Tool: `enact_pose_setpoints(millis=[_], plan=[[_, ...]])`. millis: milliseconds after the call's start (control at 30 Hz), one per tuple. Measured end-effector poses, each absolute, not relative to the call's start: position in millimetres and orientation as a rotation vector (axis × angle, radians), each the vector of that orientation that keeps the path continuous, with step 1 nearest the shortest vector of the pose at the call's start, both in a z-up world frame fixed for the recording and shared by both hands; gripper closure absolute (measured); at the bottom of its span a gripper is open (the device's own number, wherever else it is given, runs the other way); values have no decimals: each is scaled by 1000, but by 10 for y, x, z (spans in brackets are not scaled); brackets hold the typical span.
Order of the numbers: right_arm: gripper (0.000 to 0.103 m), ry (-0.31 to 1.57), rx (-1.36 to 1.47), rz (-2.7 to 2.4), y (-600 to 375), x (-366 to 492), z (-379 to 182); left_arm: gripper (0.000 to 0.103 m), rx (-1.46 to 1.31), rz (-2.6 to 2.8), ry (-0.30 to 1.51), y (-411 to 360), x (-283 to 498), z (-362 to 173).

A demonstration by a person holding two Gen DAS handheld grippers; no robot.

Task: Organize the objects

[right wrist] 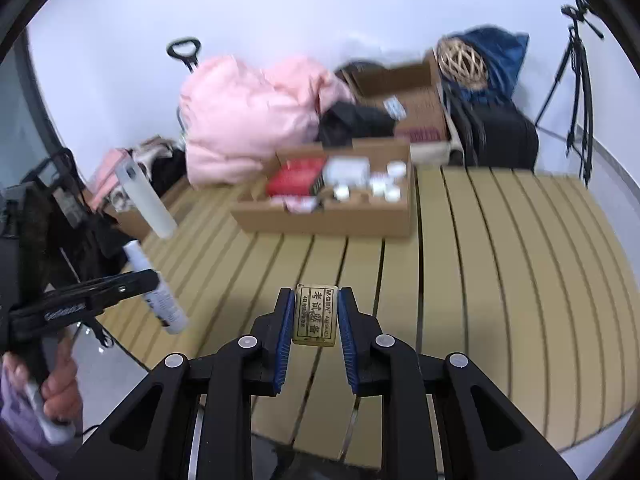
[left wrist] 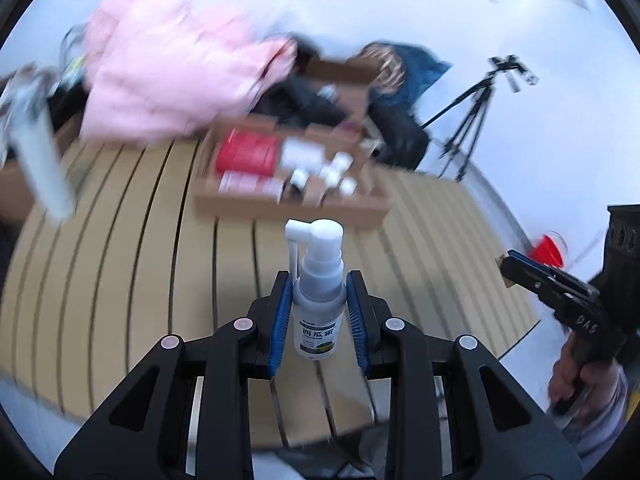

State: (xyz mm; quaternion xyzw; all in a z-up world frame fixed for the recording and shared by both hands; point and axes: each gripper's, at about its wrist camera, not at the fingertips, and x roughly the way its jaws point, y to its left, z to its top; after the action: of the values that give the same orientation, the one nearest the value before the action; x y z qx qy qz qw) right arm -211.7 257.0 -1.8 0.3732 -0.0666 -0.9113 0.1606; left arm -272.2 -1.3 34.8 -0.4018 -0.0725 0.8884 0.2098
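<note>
My left gripper (left wrist: 318, 280) is shut on a white spray bottle (left wrist: 318, 300) with a folded nozzle and holds it upright above the slatted table; the bottle also shows in the right wrist view (right wrist: 160, 296). My right gripper (right wrist: 316, 296) is shut on a small gold eraser box (right wrist: 314, 316) with black print, held above the table. An open cardboard box (right wrist: 328, 216) with a red packet (right wrist: 298, 176) and several small white items lies ahead of both grippers; it also shows in the left wrist view (left wrist: 292, 204).
The tan slatted table (right wrist: 500, 260) spreads under both grippers. A pink jacket (right wrist: 248, 116), a second cardboard box (right wrist: 408, 92), dark bags and a blue bag lie behind. A tripod (right wrist: 576, 72) stands at the right. A white tube (right wrist: 146, 200) is at the left.
</note>
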Motion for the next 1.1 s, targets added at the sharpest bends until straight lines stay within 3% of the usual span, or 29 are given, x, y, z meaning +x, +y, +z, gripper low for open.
enact_pose_setpoints(millis=[133,300,467,633,733,800,833,867,967,1000,1033,1100], plan=[[79,-161,966,-2561,2712,-2394,535,79,-1078,2416,-164,43,-3351,681],[79,-90,985,-2524,2639,-3251,793,79,-1284,2455,-127,173,-4482,425],[79,-120,1248,-2480,2463,-4406,133,79,-1504,2369,-215,549,-5216,-274],[79,-45,1503,-2473,2278,-5039,-745,79,-1670,2283,-154,1025,-5522,-864],[79,3,1580,-2485,2272,-5156,-1041,68,-1700,2211,-123,1202,-5535,-1071],[78,-6,1610,-2490,2300,-5180,-1161,53,-1664,2224,-145,1170,-5506,-1029],[78,-9,1617,-2493,2319,-5177,-1185,51,-1639,2237,-151,1139,-5497,-978],[76,-2,1616,-2503,2343,-5164,-1186,45,-1608,2256,-151,1102,-5476,-901],[51,-11,1580,-2513,2404,-5136,-1112,37,-1539,2332,-113,960,-5439,-664],[25,-21,1564,-2523,2417,-5121,-1057,36,-1530,2363,-94,901,-5419,-584],[12,-27,1535,-2541,2440,-5092,-992,36,-1525,2390,-76,849,-5389,-522],[12,-27,1492,-2570,2439,-5051,-886,34,-1491,2453,-12,724,-5239,-369]])
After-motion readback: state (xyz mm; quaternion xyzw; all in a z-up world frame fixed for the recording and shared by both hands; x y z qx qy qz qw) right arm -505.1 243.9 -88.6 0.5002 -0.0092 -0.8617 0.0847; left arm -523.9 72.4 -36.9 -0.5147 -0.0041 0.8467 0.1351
